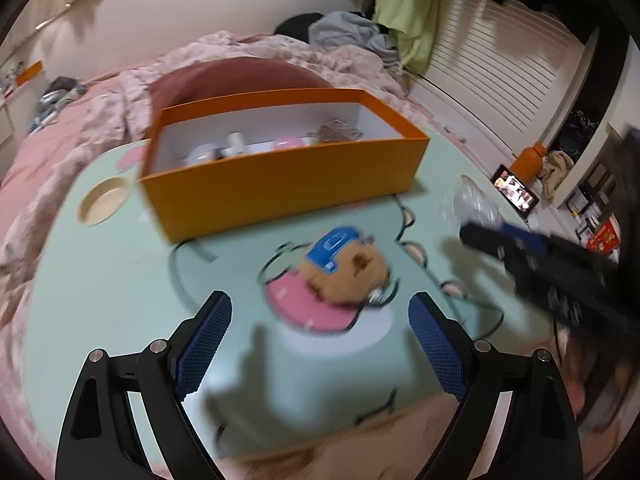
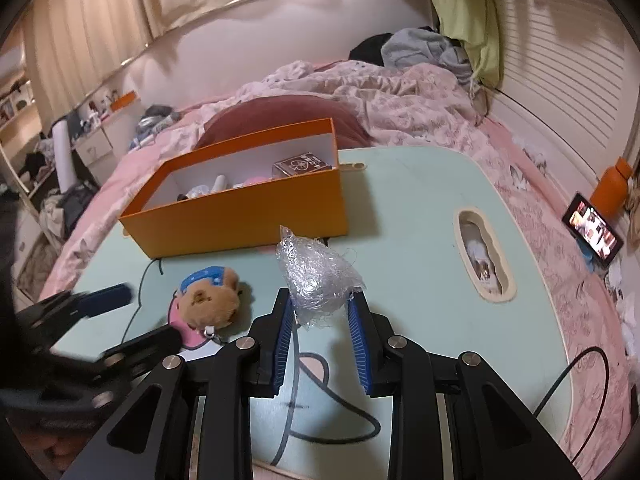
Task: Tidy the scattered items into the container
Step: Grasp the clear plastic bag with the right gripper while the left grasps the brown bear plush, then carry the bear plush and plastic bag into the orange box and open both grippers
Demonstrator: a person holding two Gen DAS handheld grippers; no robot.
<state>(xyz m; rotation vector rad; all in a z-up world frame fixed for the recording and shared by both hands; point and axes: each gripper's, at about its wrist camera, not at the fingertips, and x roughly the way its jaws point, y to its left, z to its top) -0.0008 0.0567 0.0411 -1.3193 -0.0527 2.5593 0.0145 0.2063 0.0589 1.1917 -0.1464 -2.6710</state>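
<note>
A pink, rumpled bed (image 2: 420,108) fills the far ground of both views, with a heap of clothes (image 2: 424,54) at its far end. On it stands a pale green lap table (image 2: 420,208) printed with a cartoon figure; a slot-shaped handle opening (image 2: 482,256) is cut near its right edge, and a round recess (image 1: 103,201) lies at its far left corner.

An orange box (image 2: 256,212), open at the top and white inside, sits on the far left part of the table. It already holds several small items, among them a dark patterned packet (image 2: 302,166), a pink object (image 1: 289,143) and a white tube (image 2: 220,183).

A small brown plush toy (image 1: 346,270) with a blue cap lies on the table, near the box's front wall but apart from it. The left gripper (image 1: 320,344) hangs just short of the toy with its blue-padded fingers (image 1: 204,346) spread wide and nothing between them.

A crumpled clear plastic wrapper (image 2: 318,276) is to the right of the toy. The right gripper (image 2: 320,332) clamps the wrapper's near end between its fingers (image 2: 282,340), which are drawn close together.

Off the table to the far right, a lit phone screen (image 2: 594,232) leans beside an orange bottle (image 2: 610,188).
</note>
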